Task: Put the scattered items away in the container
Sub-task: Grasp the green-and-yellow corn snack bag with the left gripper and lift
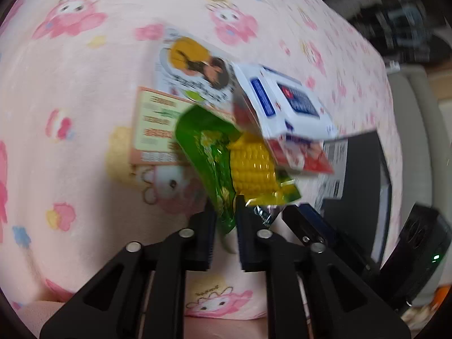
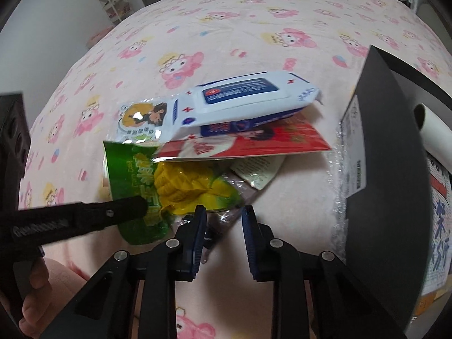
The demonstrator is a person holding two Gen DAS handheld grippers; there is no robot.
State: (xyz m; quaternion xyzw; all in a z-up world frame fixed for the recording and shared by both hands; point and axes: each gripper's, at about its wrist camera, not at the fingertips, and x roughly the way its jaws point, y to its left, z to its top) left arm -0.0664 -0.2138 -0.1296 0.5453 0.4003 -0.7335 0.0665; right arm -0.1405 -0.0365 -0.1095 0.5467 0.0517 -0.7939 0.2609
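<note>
A pile of packets lies on the pink blanket (image 2: 226,34). On top of it is a white and blue wipes pack (image 2: 248,99) (image 1: 285,104), with a red packet (image 2: 254,141) beneath it. Lower down are a green corn packet (image 2: 175,186) (image 1: 226,155) and a white packet with a yellow picture (image 1: 195,67). My left gripper (image 1: 226,223) is shut on the corn packet's near edge; one of its fingers (image 2: 118,212) shows in the right wrist view. My right gripper (image 2: 223,223) stands open, with the packet's crinkled clear end (image 2: 214,220) between its fingers. The black container (image 2: 389,169) (image 1: 358,169) stands to the right.
An orange-bordered leaflet (image 1: 155,130) lies under the pile. Bubble wrap (image 2: 339,197) and a white tube (image 2: 432,124) sit by the container. A hand (image 2: 31,296) holds the left gripper at the lower left. A white shelf (image 2: 113,2) stands far back.
</note>
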